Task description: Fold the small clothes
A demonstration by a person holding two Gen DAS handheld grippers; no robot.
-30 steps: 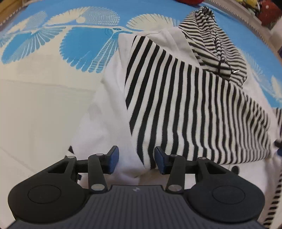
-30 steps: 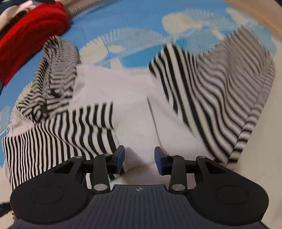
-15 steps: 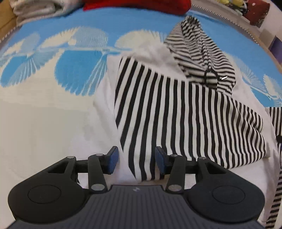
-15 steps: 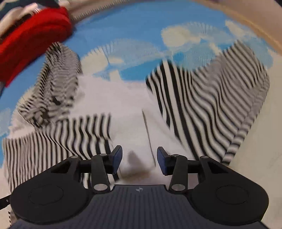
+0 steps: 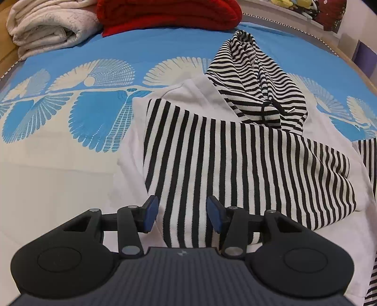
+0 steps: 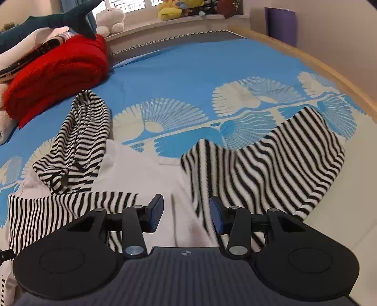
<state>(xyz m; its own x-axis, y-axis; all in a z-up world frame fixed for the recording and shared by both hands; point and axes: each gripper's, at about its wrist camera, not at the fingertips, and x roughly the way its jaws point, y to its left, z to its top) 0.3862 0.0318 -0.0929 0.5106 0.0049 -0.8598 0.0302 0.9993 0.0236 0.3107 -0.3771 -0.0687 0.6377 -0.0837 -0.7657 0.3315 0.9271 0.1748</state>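
Covering a bed, blue fan-print bedspread (image 6: 179, 70), red blanket (image 6: 59, 77), both grippers' jaws apart, empty.

One white hooded garment with black-and-white striped sleeves and hood (image 5: 202, 101), ahead of the tongs. One blue bedspread with cream fan motifs (image 6: 179, 73) beneath. One folded red knit blanket (image 6: 56, 77), far left. One rolled cream fleece blanket (image 5: 47, 26). One dark teal plush shark (image 6: 54, 17). One white plush toy (image 6: 110, 20).
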